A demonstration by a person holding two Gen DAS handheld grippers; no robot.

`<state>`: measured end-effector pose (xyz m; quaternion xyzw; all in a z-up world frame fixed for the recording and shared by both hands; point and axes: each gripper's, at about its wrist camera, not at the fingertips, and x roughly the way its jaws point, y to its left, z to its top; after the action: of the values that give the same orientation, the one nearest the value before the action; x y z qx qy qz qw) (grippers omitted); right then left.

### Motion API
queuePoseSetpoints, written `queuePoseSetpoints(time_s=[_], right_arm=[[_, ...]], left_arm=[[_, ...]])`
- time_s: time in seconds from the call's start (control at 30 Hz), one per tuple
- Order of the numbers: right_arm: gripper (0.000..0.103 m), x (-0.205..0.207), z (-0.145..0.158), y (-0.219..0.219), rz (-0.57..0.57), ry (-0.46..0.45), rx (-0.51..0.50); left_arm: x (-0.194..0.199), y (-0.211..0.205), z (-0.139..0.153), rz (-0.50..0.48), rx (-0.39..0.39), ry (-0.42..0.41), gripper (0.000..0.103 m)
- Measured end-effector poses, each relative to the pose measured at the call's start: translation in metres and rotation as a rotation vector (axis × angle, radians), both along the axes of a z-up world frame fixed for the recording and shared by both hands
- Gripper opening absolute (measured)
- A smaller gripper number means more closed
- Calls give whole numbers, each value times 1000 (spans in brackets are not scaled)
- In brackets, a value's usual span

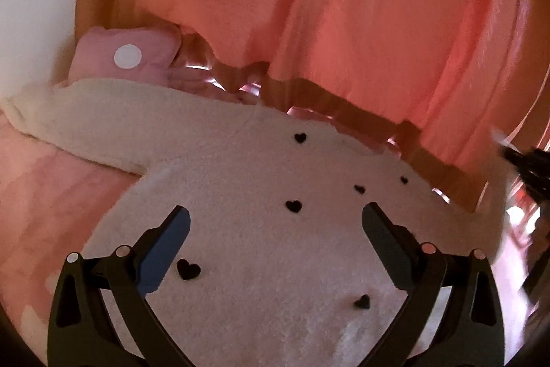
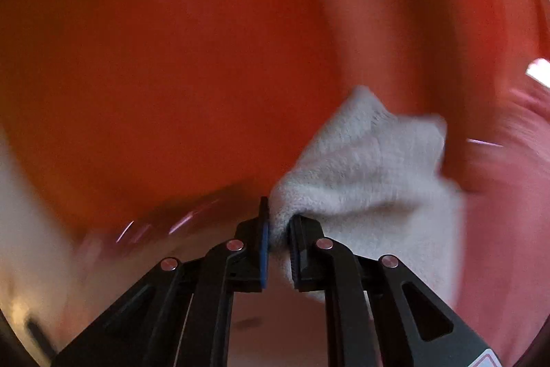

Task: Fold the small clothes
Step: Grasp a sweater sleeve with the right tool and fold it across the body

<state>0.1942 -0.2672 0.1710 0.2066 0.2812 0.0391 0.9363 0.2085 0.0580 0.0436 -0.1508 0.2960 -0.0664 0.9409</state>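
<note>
A small cream fleece sweater (image 1: 240,167) with black hearts lies flat on the pink bed. One sleeve (image 1: 79,122) stretches out to the left. My left gripper (image 1: 275,222) is open and hovers just above the sweater's body, holding nothing. My right gripper (image 2: 279,229) is shut on a bunched end of the cream sweater (image 2: 364,160) and holds it lifted; the view is motion-blurred. The right gripper (image 1: 526,160) shows as a dark blurred shape at the right edge of the left wrist view.
A pink pillow (image 1: 120,57) with a white round patch lies beyond the sweater at the left. An orange-pink curtain (image 1: 343,6) hangs behind the bed. The pink bedcover (image 1: 44,195) extends to the left.
</note>
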Motion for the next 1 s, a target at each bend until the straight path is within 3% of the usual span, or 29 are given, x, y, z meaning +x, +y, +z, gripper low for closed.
queuePoseSetpoints(time_s=[0.1,0.2,0.27,0.5,0.53,0.63,0.83,0.87,0.93,0.97,1.0], right_arm=[[15,25,-35,99,180,107,-80],[16,20,-66,130,198,172,-150],[17,2,-74,117,168,202,-128],[54,-92,-84,14,-165,282,-7],[54,-97,-91,-4,-214,300,47],[54,-97,-107,-38,-289,344,161],[54,-77,-129,-55,-309,359,346],[54,-71,-132,-58,-310,351,360],[54,-62,-134,-58,-315,327,363],[47,-58,-134,-58,-315,310,357],[28,-55,-132,-57,-314,298,340]], left_arm=[[0,4,-4,-11,-2,-1,98],[5,8,-12,-20,41,22,98],[12,15,-19,-24,49,53,98],[51,33,-40,9,-55,139,98],[57,36,-45,24,-78,168,98],[63,50,-63,67,-257,281,98],[63,58,-65,29,-452,312,97],[65,57,-66,20,-468,315,95],[68,52,-66,2,-450,303,73],[72,48,-65,-19,-438,297,51],[80,45,-64,-44,-421,294,29]])
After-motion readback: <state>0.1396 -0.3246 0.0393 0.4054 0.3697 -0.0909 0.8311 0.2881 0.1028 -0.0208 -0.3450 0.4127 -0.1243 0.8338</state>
